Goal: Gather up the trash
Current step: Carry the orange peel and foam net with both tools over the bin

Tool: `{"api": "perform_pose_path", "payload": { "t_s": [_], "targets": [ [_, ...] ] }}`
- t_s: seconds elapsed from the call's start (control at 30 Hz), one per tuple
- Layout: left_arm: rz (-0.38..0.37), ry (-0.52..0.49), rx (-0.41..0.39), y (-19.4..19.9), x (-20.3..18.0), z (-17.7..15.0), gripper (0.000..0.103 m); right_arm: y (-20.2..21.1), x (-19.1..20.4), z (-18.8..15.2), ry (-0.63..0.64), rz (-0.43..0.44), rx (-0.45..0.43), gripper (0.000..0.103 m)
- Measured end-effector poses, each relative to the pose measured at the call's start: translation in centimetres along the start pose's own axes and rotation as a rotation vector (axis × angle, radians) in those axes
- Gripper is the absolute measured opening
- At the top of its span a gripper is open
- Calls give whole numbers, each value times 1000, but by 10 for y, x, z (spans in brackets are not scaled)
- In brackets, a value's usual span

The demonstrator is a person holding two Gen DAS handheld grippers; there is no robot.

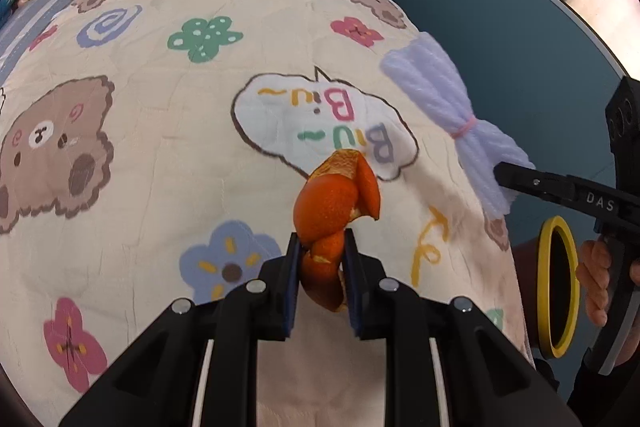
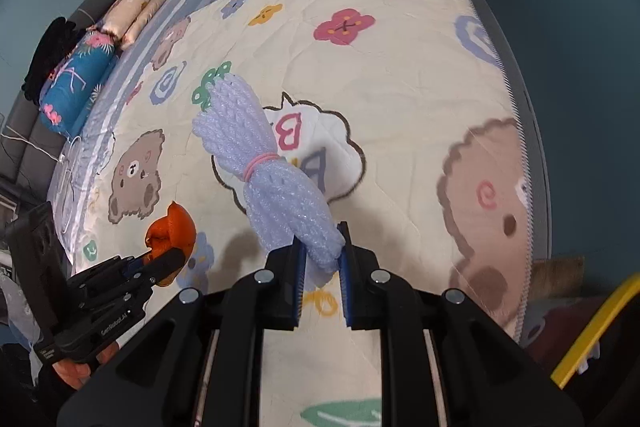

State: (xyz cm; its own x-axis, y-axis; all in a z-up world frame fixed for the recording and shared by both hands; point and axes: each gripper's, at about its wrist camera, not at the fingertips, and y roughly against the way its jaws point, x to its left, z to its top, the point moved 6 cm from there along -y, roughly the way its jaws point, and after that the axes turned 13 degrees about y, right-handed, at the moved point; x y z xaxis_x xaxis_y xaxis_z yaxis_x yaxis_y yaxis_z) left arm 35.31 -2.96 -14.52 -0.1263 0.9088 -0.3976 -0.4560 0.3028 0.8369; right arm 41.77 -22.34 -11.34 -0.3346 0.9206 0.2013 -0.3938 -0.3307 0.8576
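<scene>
Above the bed's cartoon-bear quilt [image 1: 168, 155], the left gripper [image 1: 322, 259] clamps an orange peel [image 1: 336, 203] clear of the fabric. Nearer the bed's right edge, the right gripper [image 2: 322, 251] pinches a pale foam-net bundle [image 2: 272, 163], a pink band round its middle.

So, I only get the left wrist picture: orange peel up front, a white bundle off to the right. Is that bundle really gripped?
Observer: Yes. The right wrist view shows the right gripper shut on the lower end of it. It is a foam fruit net tied with a pink band.
Operator: What lies at the bed's far left, cut off for me?
Observer: A blue flower-print cushion, rolled up, with something black behind it.
Operator: Who holds my gripper?
Observer: A hand grips the handle of the left gripper, and the orange peel sticks out from it.
</scene>
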Motion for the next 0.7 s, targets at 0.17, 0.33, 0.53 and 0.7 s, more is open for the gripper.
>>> {"api": "perform_pose_path", "payload": {
  "t_s": [0.17,0.33,0.53,0.7],
  "targets": [
    [-12,-42,-3,11,-17,-21,19,30,-16,-36,-47,-8,-27,15],
    [-48,-78,18,18,-48,-43,19,59,-38,-66,-93,-21,-46,15],
    [-75,-136,20,27,-97,-64,19,87,-68,-96,-144,-38,-80,15],
    [-87,-212,29,23,-145,-83,19,106,-99,-121,-193,-54,-97,15]
  ]
}}
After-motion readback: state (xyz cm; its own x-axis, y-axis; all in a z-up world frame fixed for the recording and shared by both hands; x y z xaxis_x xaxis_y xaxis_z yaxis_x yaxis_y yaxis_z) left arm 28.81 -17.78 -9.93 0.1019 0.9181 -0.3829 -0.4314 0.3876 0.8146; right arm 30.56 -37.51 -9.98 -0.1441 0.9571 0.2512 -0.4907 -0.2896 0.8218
